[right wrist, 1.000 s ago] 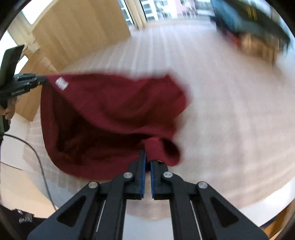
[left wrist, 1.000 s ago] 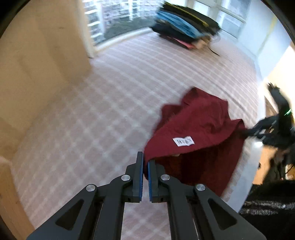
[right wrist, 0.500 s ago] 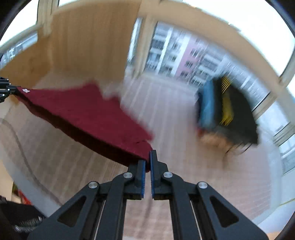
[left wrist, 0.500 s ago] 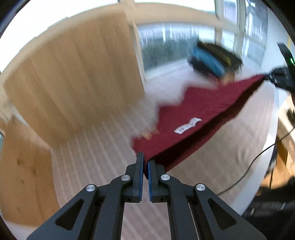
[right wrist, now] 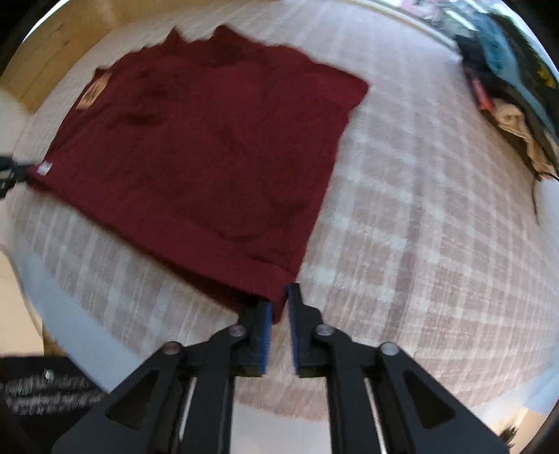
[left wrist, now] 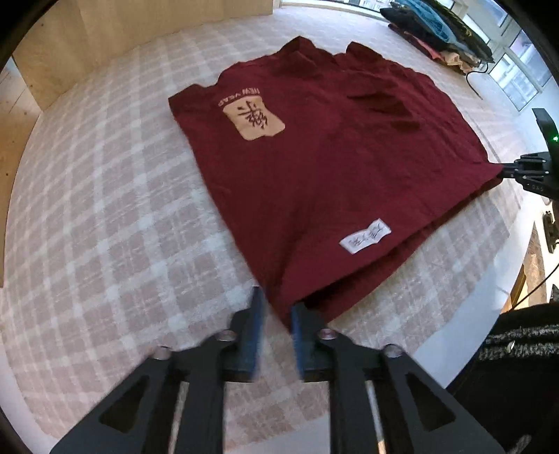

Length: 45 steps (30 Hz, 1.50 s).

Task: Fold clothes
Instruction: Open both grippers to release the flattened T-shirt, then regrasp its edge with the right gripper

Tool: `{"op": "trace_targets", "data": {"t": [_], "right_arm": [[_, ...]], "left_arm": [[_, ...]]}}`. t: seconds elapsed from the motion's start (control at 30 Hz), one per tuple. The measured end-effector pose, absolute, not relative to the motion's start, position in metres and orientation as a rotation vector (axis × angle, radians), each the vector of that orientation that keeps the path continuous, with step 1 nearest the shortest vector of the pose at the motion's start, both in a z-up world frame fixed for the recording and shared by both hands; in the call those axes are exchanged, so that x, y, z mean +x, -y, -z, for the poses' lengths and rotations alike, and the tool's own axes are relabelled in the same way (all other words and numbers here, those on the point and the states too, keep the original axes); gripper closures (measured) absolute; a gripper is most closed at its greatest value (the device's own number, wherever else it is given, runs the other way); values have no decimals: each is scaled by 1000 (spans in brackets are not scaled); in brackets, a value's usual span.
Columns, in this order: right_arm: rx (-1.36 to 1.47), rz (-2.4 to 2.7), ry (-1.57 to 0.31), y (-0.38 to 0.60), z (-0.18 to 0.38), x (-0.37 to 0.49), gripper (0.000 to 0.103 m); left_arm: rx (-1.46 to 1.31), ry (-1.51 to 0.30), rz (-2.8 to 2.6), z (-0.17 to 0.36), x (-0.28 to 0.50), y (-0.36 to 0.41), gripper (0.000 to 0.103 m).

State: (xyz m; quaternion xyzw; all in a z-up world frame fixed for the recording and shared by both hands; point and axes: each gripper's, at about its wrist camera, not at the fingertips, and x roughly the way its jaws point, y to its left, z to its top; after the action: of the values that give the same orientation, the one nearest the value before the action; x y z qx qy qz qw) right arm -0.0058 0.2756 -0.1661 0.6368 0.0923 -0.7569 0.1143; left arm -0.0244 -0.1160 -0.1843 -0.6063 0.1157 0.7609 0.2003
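Note:
A dark red T-shirt (left wrist: 332, 174) lies spread flat on the plaid bed cover (left wrist: 104, 227), with a tan print near its far left and a white label (left wrist: 365, 238) by the near hem. My left gripper (left wrist: 278, 307) is open at the near-left hem corner, and the cloth tip sits loose between its parted fingers. The right wrist view shows the same shirt (right wrist: 209, 157), with my right gripper (right wrist: 279, 304) at the other hem corner, jaws slightly apart around the cloth tip. Each gripper also shows in the other's view: the right gripper (left wrist: 524, 171) and the left gripper (right wrist: 8, 173).
A pile of dark and blue clothes (left wrist: 440, 31) (right wrist: 506, 87) lies at the far right by the window. A black cable (left wrist: 475, 80) trails beside it. Wooden panels (left wrist: 104, 31) bound the far left. A person's dark sleeve (left wrist: 506, 349) is at the lower right.
The shirt was swung up taut between both grippers, then came down and now lies flat. Both grippers' jaws have parted from their tight hold on the hem corners.

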Motion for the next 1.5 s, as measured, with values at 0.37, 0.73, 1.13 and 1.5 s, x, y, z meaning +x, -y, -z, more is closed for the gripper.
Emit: {"op": "trace_targets", "data": {"t": [0.37, 0.73, 1.13, 1.5], "right_arm": [[1412, 2435, -47, -345, 83, -76, 48], [1422, 2232, -50, -352, 166, -162, 48], [1383, 2158, -61, -339, 183, -183, 52], [1437, 2061, 458, -380, 162, -206, 98]], "left_arm": [[-1465, -402, -2401, 105, 27, 33, 63], [-1306, -390, -2186, 157, 16, -217, 62], [-1410, -526, -2123, 195, 1, -276, 58], [-1419, -165, -2113, 172, -14, -214, 97]]}}
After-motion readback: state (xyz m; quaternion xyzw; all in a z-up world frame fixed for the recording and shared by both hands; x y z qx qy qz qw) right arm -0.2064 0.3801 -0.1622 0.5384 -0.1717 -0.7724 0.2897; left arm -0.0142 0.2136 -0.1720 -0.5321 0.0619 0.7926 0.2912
